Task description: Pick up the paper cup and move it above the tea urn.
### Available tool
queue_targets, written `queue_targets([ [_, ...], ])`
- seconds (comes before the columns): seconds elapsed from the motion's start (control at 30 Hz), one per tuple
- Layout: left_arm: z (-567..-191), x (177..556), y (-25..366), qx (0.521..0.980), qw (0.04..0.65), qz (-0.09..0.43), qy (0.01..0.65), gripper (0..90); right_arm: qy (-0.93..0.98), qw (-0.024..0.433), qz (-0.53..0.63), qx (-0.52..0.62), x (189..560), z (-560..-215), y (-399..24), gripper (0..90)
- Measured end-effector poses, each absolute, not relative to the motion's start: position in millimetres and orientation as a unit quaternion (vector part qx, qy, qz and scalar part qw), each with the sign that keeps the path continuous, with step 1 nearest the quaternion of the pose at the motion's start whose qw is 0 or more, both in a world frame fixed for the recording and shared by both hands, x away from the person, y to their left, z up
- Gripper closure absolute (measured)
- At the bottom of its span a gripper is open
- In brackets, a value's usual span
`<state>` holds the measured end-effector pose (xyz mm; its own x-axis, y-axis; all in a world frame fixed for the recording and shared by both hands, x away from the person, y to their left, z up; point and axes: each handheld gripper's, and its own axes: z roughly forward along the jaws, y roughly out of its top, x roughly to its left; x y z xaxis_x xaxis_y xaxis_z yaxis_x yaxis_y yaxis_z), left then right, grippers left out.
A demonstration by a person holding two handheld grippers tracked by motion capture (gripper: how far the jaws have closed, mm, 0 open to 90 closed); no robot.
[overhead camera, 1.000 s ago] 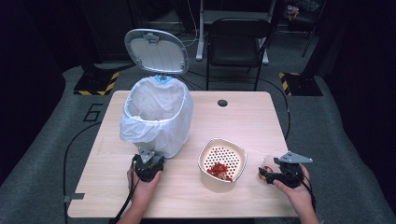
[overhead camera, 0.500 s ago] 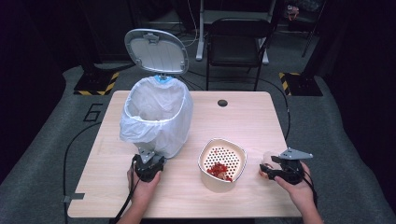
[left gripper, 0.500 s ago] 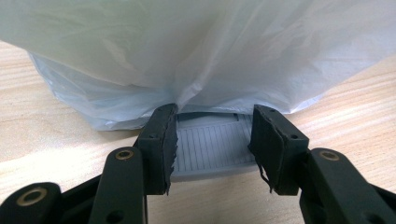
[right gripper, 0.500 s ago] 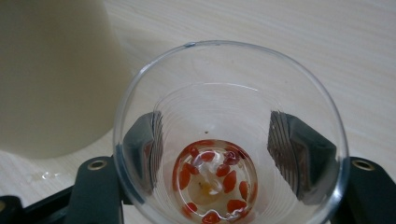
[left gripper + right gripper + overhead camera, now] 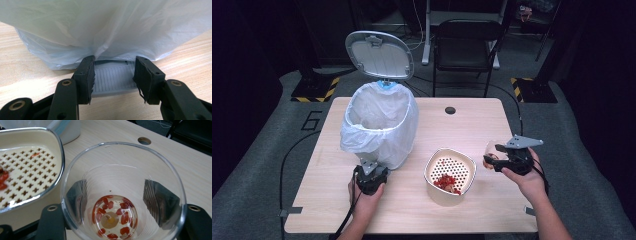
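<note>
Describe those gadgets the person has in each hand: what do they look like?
Each hand carries a black two-jaw gripper. The left gripper is a compact dark block, and a black cable trails from it off the table's near edge. The right gripper bears a grey three-cornered plate on top. Up close, the jaws are matte black with brass-coloured rivets and worn, ragged pads. The forearms are bare, without sleeves.

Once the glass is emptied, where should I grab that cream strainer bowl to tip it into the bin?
Take the strainer bowl by its rim, on the right side nearest the right hand-held gripper, probably coming from above. The rim is thin and stands clear of the table; one jaw can slip inside, one outside. The red scraps lie toward the middle, away from that rim.
</note>
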<state>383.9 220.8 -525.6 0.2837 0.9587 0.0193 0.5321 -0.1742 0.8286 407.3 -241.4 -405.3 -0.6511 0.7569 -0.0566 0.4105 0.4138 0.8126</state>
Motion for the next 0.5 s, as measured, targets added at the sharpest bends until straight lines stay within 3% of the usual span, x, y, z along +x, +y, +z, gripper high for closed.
queue_targets([
  [0.5, -527, 384, 218, 0.697, 0.389, 0.277, 0.535, 50.9, 0.826, 0.236, 0.405, 0.312, 440, -380, -215, 36.1],
])
